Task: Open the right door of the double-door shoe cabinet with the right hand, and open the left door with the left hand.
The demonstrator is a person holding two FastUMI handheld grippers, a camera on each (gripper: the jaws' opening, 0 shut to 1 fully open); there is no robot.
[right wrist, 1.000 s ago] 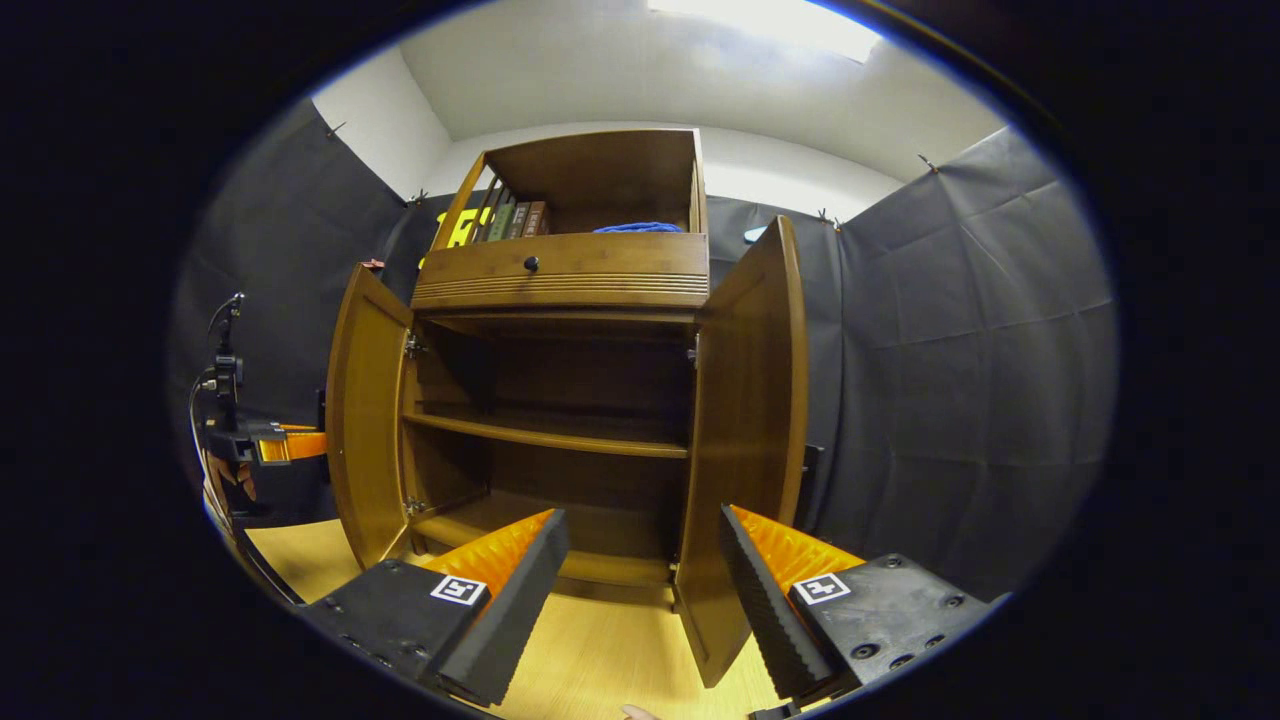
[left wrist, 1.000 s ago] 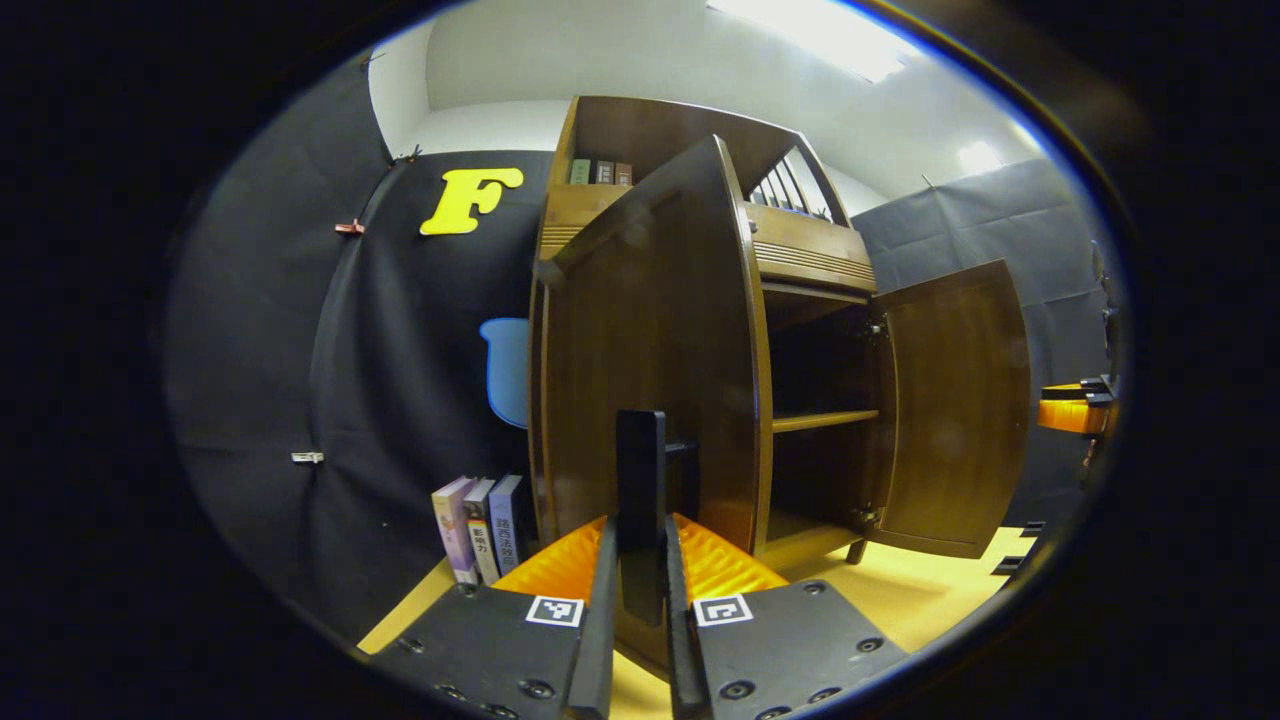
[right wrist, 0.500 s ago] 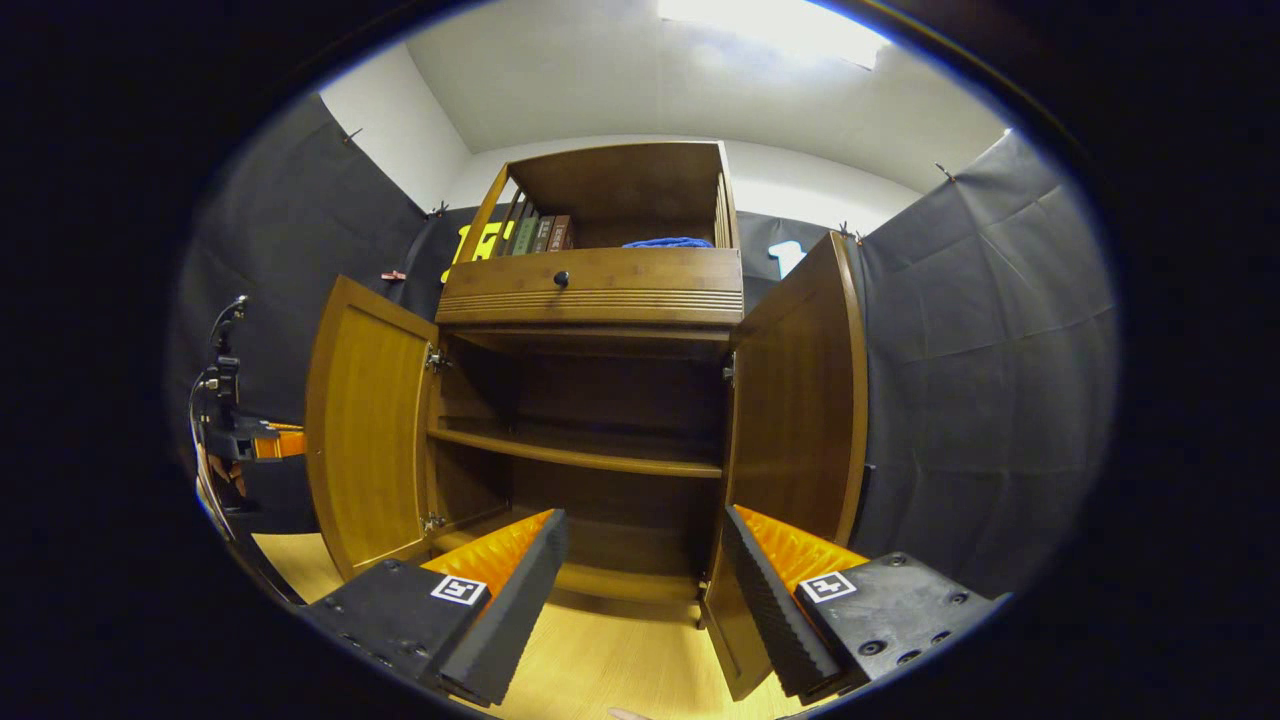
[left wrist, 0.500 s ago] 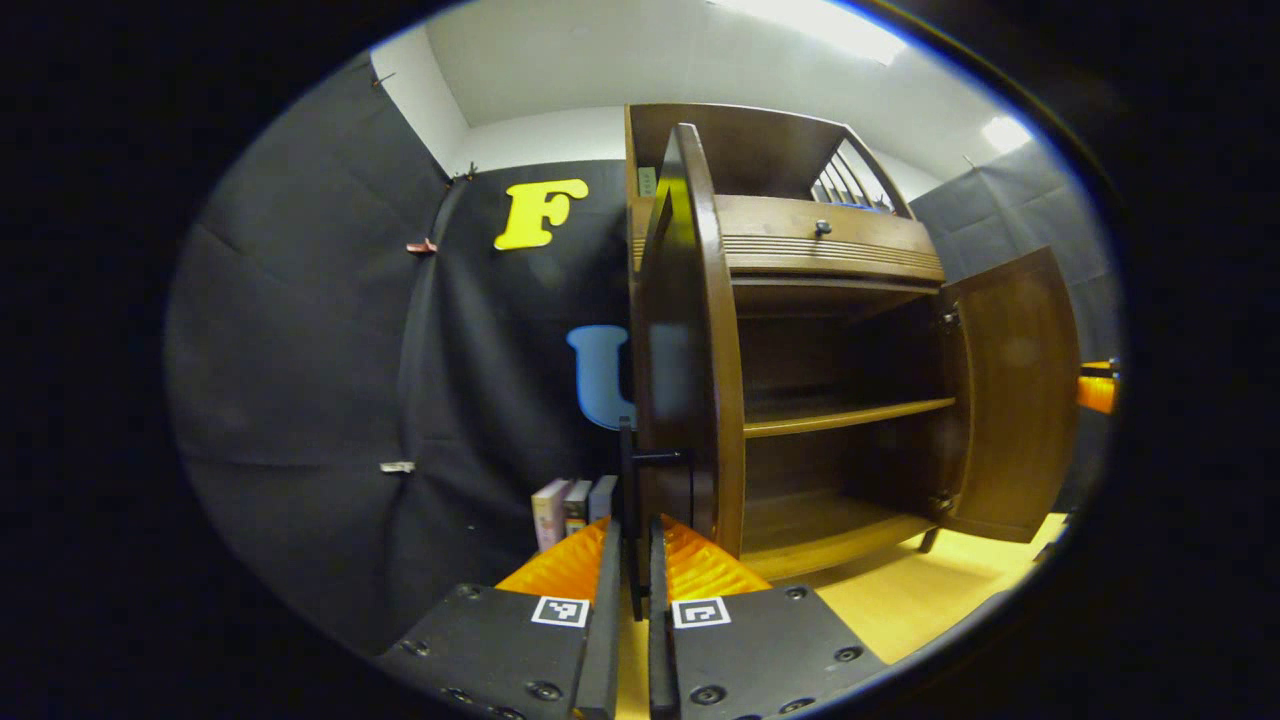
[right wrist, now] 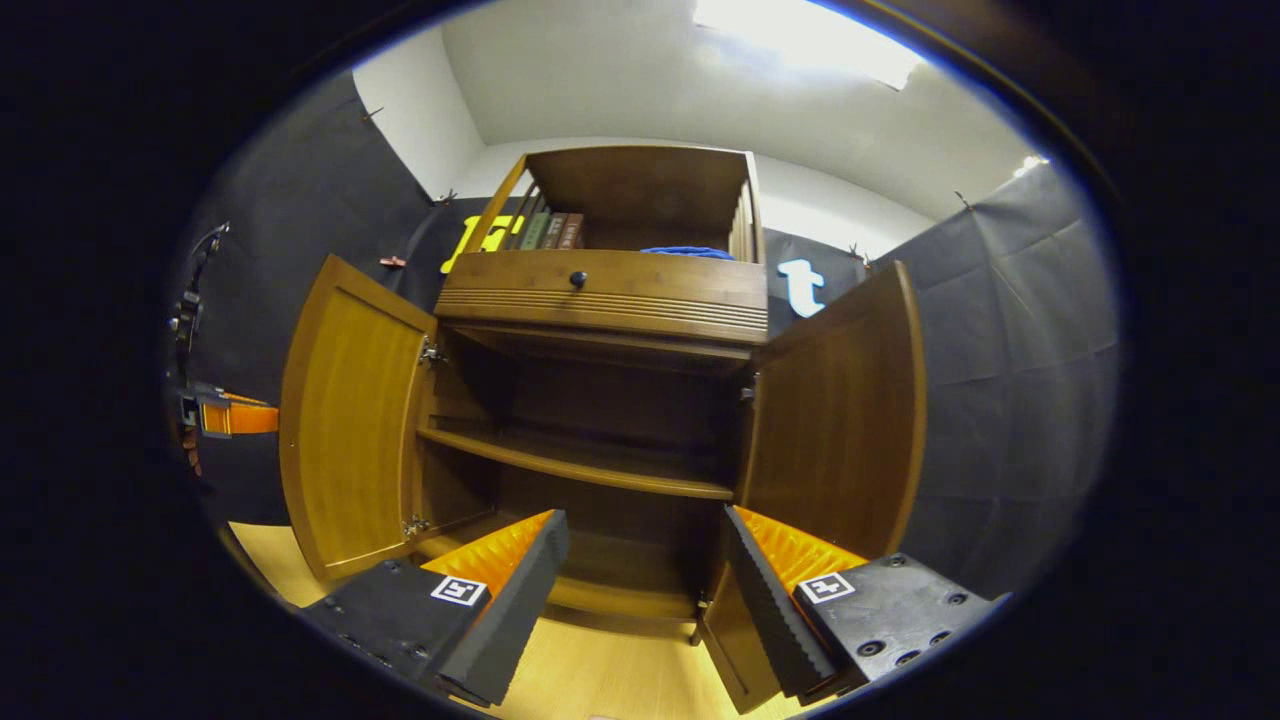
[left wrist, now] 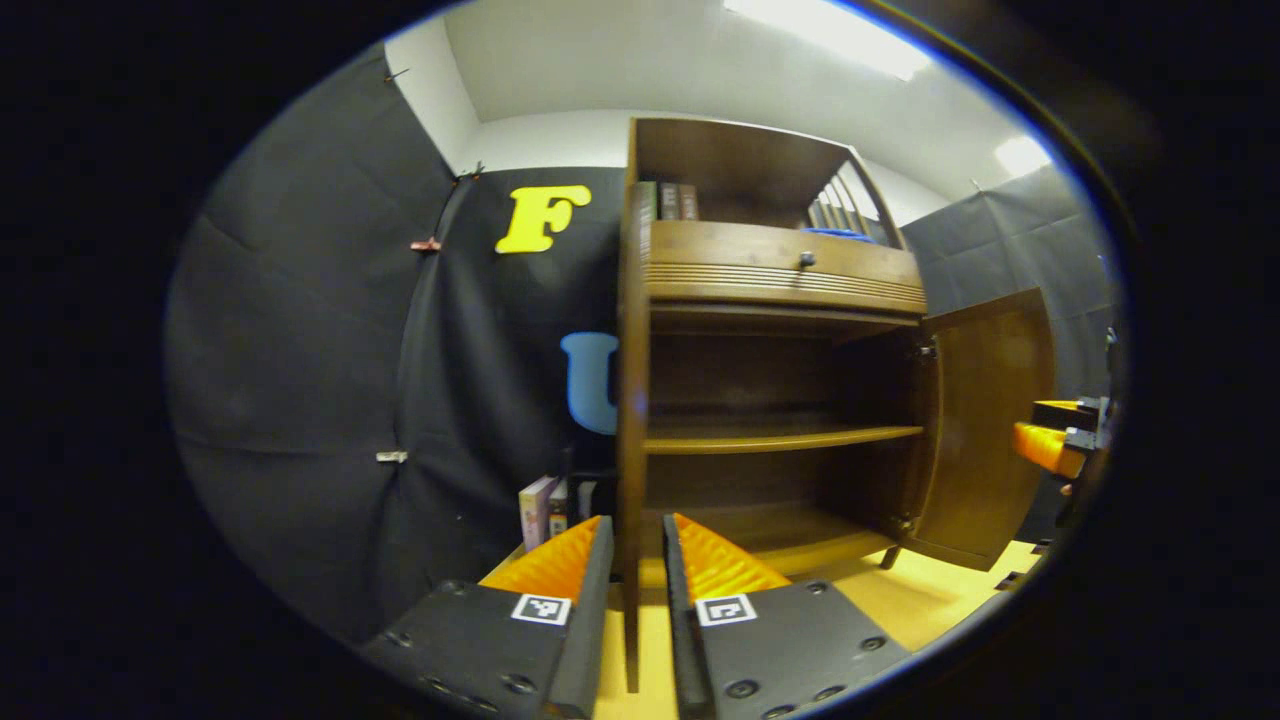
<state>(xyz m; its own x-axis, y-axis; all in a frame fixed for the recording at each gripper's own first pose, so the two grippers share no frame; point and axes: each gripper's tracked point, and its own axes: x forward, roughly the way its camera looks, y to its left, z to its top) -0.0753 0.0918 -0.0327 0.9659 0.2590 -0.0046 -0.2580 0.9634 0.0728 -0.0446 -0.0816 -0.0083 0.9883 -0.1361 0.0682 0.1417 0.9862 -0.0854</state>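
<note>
My left gripper (left wrist: pixel 628 590), slightly parted, straddles the rigid left door (left wrist: pixel 630 420) edge; my right gripper (right wrist: pixel 645 590) gapes empty.

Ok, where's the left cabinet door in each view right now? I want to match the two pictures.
Left gripper view: the left door is seen edge-on, a thin vertical strip just left of centre, running down to the bottom.
Right gripper view: the left door is swung wide open on the picture's left, inner face showing.
Shared landmark: the drawer knob above the shelves.
</note>
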